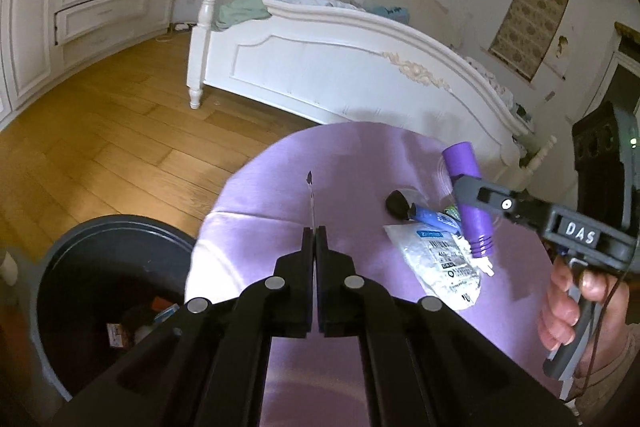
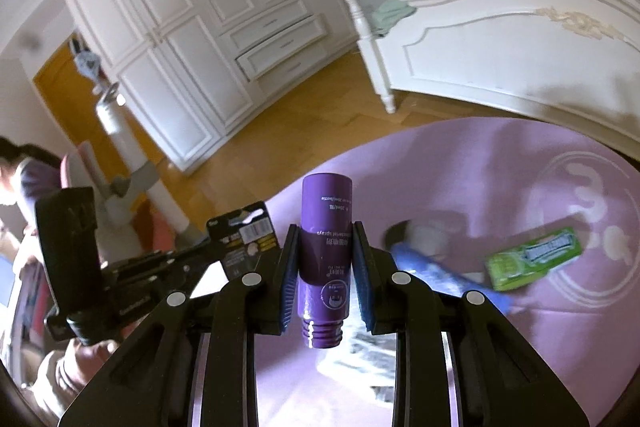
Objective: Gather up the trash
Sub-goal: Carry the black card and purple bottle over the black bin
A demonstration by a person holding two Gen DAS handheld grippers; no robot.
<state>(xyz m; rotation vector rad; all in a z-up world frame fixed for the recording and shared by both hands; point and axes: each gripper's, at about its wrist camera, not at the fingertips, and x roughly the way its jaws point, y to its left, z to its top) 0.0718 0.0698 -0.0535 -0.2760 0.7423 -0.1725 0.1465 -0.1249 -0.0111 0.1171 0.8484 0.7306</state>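
The right gripper clamps a purple bottle between its fingers above the purple desk. The left gripper pinches a thin card beside the bin.
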